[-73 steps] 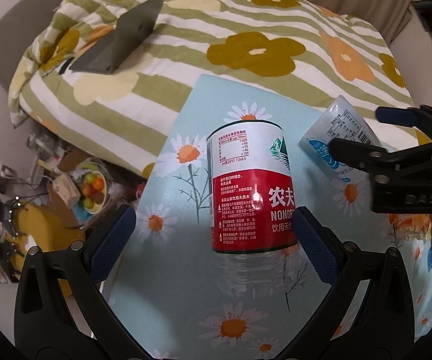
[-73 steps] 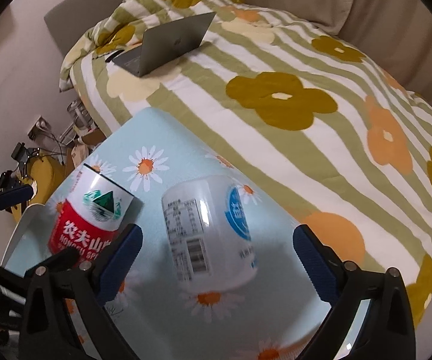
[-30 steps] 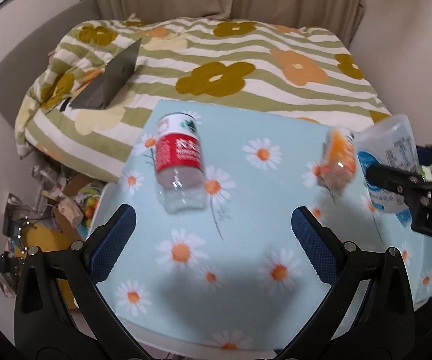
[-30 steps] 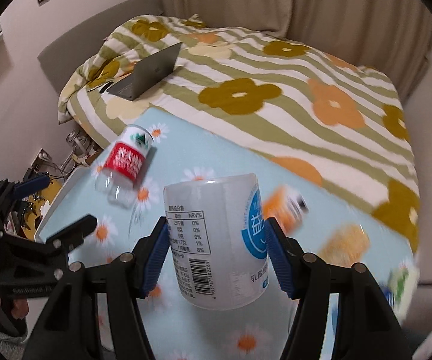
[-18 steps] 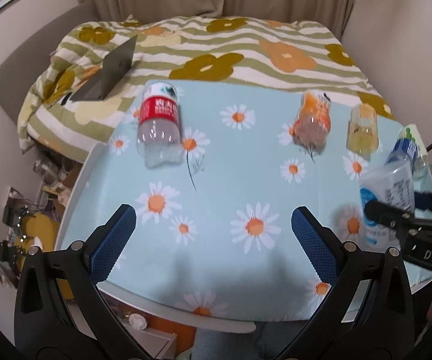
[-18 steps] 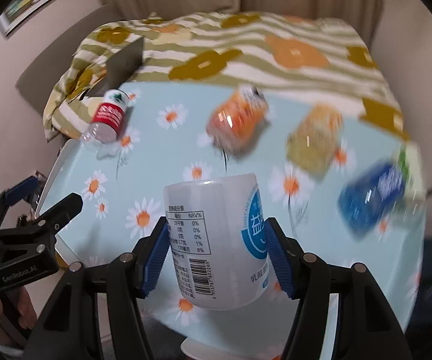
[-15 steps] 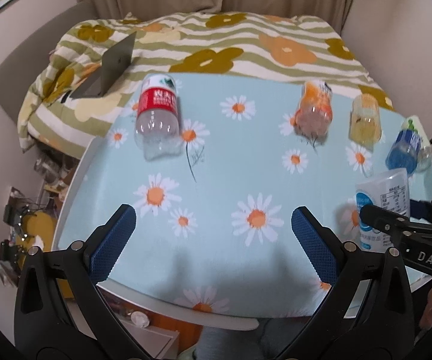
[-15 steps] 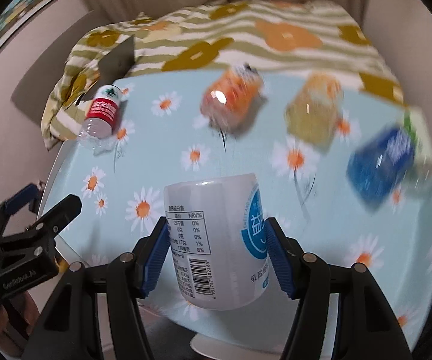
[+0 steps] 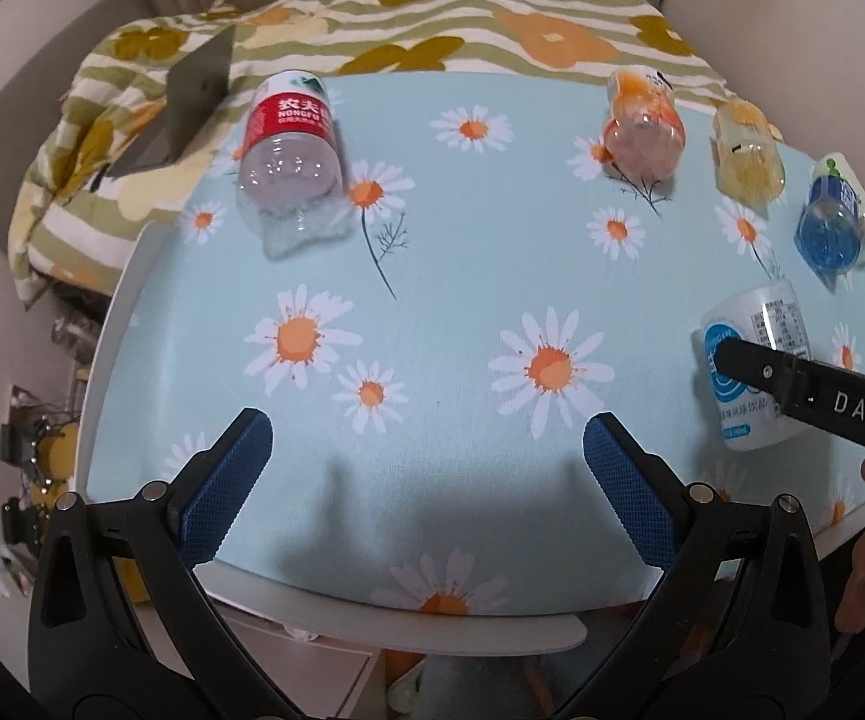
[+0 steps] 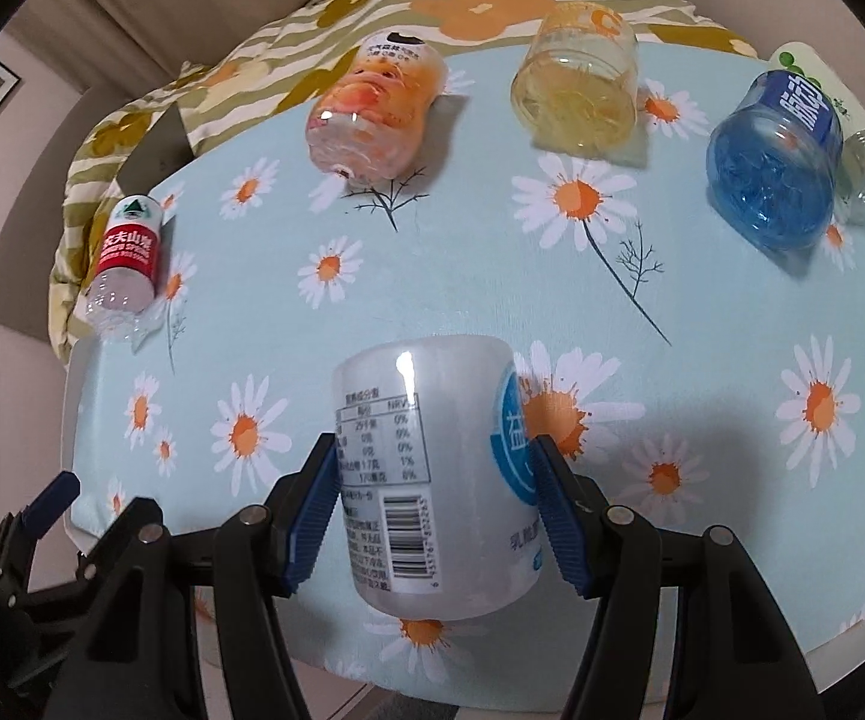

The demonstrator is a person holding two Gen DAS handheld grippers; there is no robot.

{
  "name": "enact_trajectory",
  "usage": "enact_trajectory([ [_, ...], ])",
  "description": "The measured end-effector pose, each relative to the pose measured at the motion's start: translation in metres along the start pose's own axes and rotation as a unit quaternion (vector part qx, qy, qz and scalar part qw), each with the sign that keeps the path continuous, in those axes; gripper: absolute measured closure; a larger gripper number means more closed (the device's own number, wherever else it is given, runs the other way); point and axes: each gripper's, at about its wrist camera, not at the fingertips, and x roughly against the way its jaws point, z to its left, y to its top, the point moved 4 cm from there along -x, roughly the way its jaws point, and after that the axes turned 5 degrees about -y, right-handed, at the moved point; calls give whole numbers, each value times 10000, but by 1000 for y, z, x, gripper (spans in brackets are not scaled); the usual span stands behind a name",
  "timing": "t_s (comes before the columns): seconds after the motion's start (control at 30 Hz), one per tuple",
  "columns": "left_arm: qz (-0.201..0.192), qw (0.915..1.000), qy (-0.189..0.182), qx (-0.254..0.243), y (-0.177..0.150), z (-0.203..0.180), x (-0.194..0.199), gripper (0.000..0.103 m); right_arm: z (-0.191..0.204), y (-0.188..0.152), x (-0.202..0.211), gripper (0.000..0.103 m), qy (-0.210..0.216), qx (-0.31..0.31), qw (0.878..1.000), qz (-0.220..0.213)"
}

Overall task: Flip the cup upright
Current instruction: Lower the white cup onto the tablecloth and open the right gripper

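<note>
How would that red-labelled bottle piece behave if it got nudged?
The red-labelled cup looks like thin clear plastic with nothing visible inside, so it is probably very light. With its round body, a nudge might skid it across the daisy tablecloth or tip it rolling.

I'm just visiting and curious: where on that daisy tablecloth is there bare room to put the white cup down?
The right gripper holds the white cup. The widest bare patch of tablecloth is the middle and near edge, between the red-label bottle and the cup. The far right is crowded: orange cup, yellow cup and blue cup in a row.
</note>
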Motion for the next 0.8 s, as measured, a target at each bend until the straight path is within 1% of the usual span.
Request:
enact_trajectory([
  [0.13,20,10000,-66,-6,2,2,0,0,0,0,1,44,-65,-67,10000,6],
  [0.23,9,10000,-84,-36,3,2,2,0,-3,-1,4,42,-31,-135,9999,24],
  [0.3,7,9999,-87,-55,5,1,4,0,-2,0,7,28,10,-186,9998,-10],
  [0.33,6,9999,-85,-62,6,0,5,0,-2,1,11,14,20,-200,9998,-64],
  [0.37,1,9999,-77,-72,7,-1,8,0,-3,1,15,8,43,-207,9997,-120],
  [0.5,-115,9998,-76,-138,16,-11,30,0,-4,5,44,7,206,-186,9991,-313],
  [0.6,-206,9995,-207,-152,25,-26,47,0,-11,7,75,7,185,-59,9982,-567],
  [0.7,-174,9989,-385,-205,36,-48,55,0,-28,9,106,7,-11,127,9964,-843],
  [0.73,-160,9986,-442,-237,39,-57,55,0,-32,10,114,7,-121,219,9952,-942],
  [0.8,-107,9978,-576,-308,46,-77,54,0,-43,13,132,7,-472,529,9903,-1194],
])
